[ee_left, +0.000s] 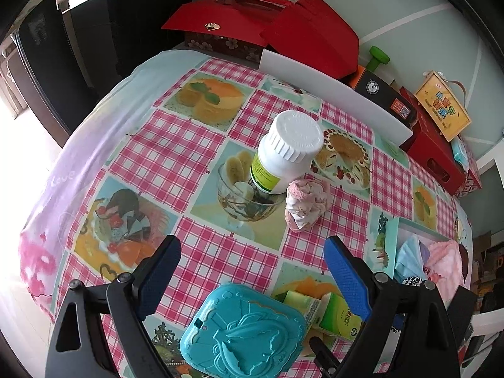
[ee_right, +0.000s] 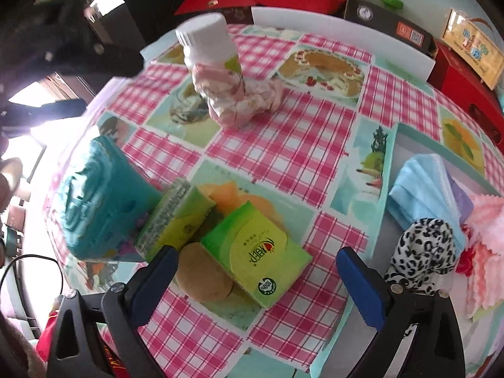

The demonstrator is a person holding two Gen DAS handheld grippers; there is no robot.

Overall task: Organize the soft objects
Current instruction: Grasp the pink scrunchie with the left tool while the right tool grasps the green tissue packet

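Cloth bundle (ee_left: 305,203), pink and white, lies on the checked tablecloth (ee_left: 201,163) well ahead of our left gripper (ee_left: 252,271), a little right of its centre line, touching the foot of the white bottle (ee_left: 285,152). From our right gripper (ee_right: 256,269) the same bundle sits far ahead and slightly left, in front of that bottle.

Left gripper: fingers spread wide, nothing between them. Right gripper: also spread wide and holding nothing, with one green tissue pack (ee_right: 256,252) lying flat just ahead of the gap.

Count so far: one cloth bundle on the open table; two green tissue packs, the second (ee_right: 174,217) tilted against one teal moulded box (ee_right: 99,201) to the left of our right gripper; one white bottle.

Right of our right gripper stands one open tray (ee_right: 389,154). Inside we count one stack of blue face masks (ee_right: 419,189), one leopard-print cloth (ee_right: 422,249), one pink towel (ee_right: 486,242) and one purple piece (ee_right: 461,203), partly hidden.
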